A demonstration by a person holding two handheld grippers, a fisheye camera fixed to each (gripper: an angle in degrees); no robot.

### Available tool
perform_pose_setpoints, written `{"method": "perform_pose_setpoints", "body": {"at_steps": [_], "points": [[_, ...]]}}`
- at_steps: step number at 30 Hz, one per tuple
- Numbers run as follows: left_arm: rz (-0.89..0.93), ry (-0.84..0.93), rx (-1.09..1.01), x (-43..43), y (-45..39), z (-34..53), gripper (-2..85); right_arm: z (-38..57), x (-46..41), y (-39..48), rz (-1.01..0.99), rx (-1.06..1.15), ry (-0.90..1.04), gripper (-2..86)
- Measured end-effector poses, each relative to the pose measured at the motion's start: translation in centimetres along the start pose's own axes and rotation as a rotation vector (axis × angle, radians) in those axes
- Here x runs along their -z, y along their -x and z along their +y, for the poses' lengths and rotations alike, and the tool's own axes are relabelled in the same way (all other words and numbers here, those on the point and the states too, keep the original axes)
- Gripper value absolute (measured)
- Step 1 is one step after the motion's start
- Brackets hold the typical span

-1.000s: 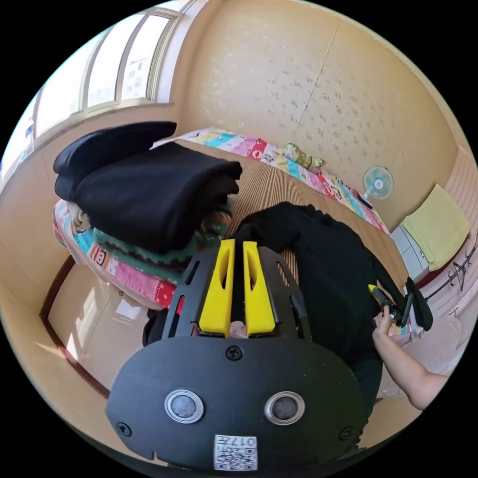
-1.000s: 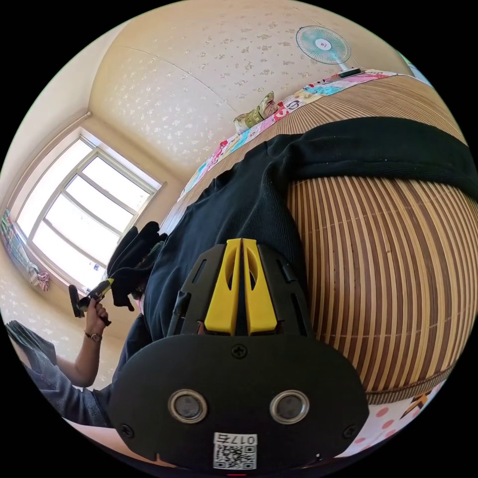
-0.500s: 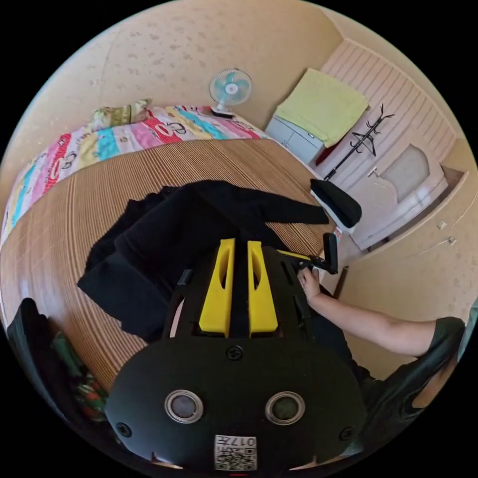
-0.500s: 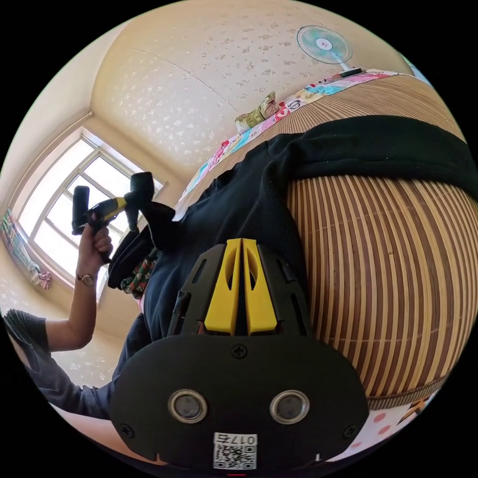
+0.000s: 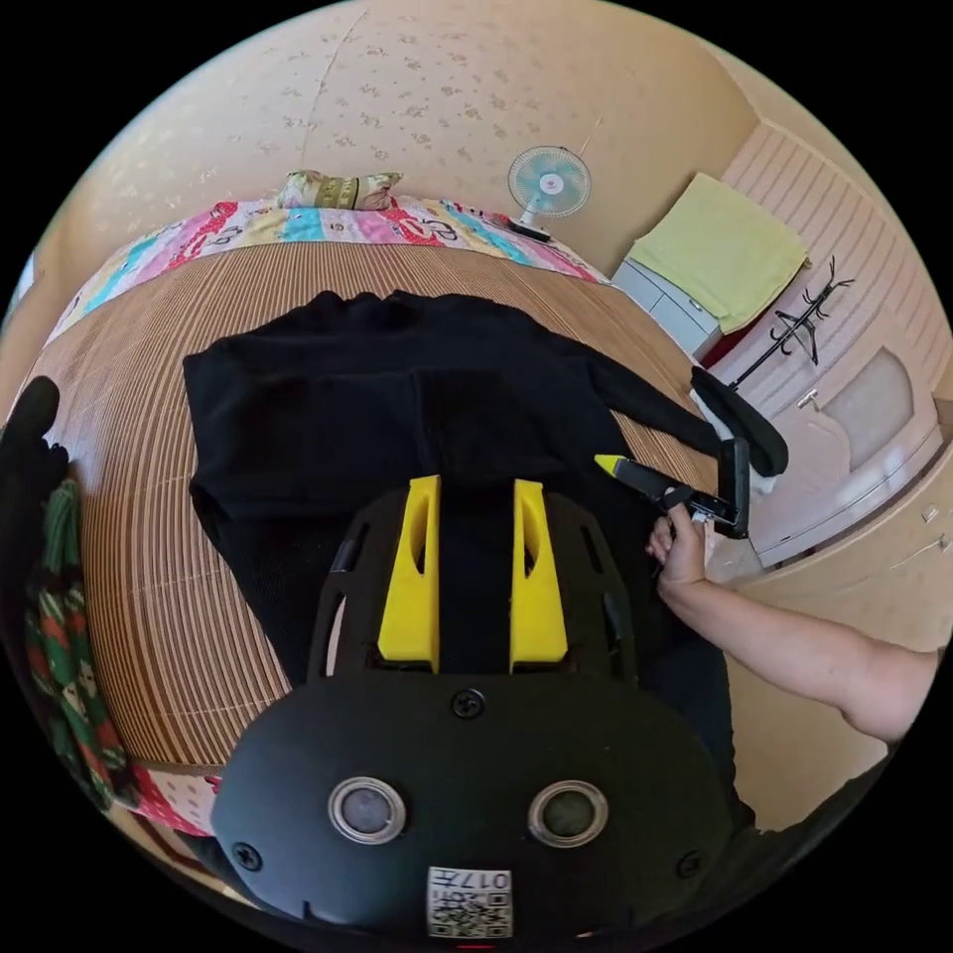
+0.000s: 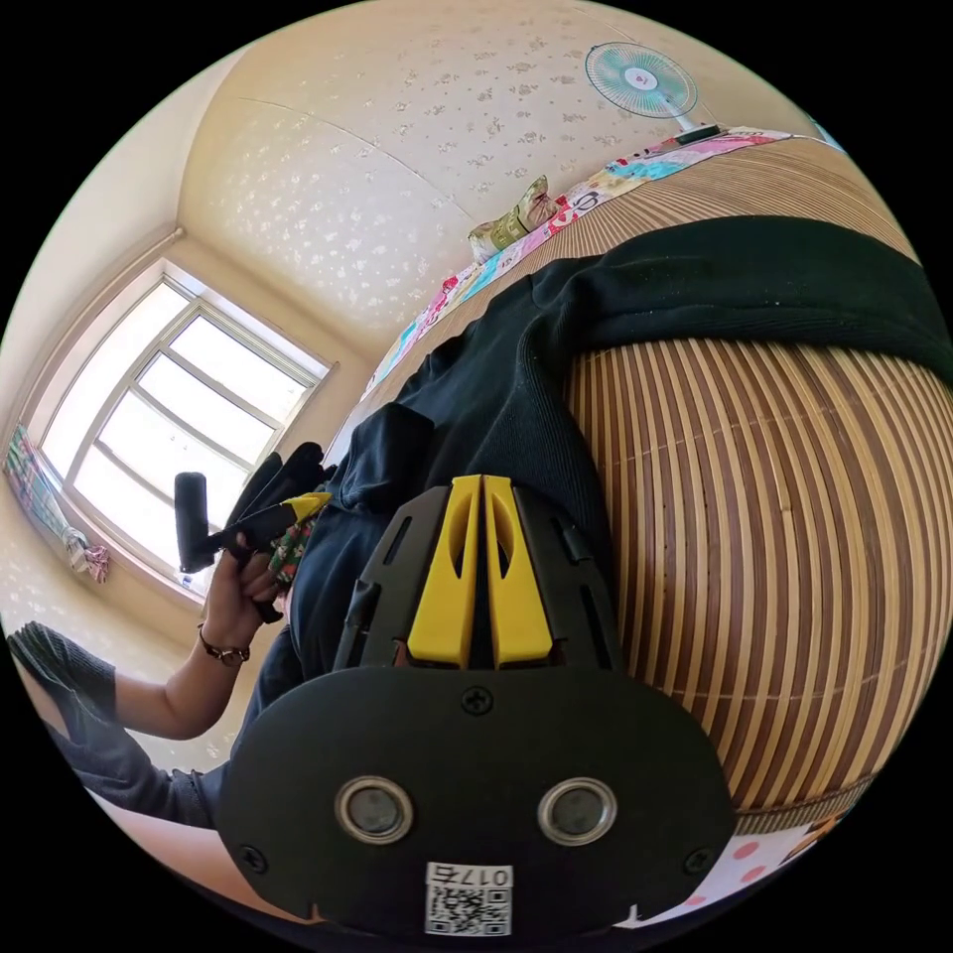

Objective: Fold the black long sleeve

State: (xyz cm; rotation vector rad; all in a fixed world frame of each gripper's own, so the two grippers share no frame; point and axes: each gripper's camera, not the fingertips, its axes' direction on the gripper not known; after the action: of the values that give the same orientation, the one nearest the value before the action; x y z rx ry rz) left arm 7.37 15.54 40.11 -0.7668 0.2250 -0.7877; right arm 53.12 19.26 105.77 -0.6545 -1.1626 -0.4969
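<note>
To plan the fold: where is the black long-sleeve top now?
The black long-sleeve top lies on the striped bamboo mat, ahead of the left gripper.

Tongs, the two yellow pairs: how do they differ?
The left tongs stand open, jaws apart; the right tongs are shut, jaws together. The left tongs hover over the middle of the black long sleeve, the right tongs at its edge beside the bamboo mat. Both are yellow on black mounts.

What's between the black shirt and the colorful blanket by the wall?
In the left gripper view, bare striped bamboo mat lies between the black shirt and the colorful blanket.
</note>
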Motion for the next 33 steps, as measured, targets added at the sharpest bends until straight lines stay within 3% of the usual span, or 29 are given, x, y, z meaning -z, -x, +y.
{"method": "perform_pose_setpoints", "body": {"at_steps": [5,7,14,19,23,28,33], "points": [[0.121,0.099,0.205,-3.8,3.2,-1.2,16.4,0.2,0.1,0.3,0.0,0.0,-0.001,0.4],[0.208,0.02,0.171,-2.7,2.3,-0.4,6.7,0.2,0.1,0.3,-0.001,-0.001,-0.001,0.4],[0.303,-0.123,0.172,4.0,1.7,2.5,3.3,0.4,0.0,0.7,-0.005,-0.003,-0.001,0.3],[0.11,-0.391,0.135,17.9,1.3,9.0,2.9,0.6,0.0,0.9,-0.007,-0.006,0.0,0.3],[0.012,-0.327,0.068,24.0,1.4,11.6,3.0,0.7,0.0,1.1,-0.01,-0.009,0.0,0.3],[-0.324,-0.341,0.005,37.6,3.6,13.7,3.2,0.8,0.0,1.3,-0.012,-0.012,0.001,0.3],[-0.563,-0.331,0.117,46.2,9.5,16.4,3.4,0.9,0.0,1.5,-0.016,-0.016,0.001,0.3]]}}
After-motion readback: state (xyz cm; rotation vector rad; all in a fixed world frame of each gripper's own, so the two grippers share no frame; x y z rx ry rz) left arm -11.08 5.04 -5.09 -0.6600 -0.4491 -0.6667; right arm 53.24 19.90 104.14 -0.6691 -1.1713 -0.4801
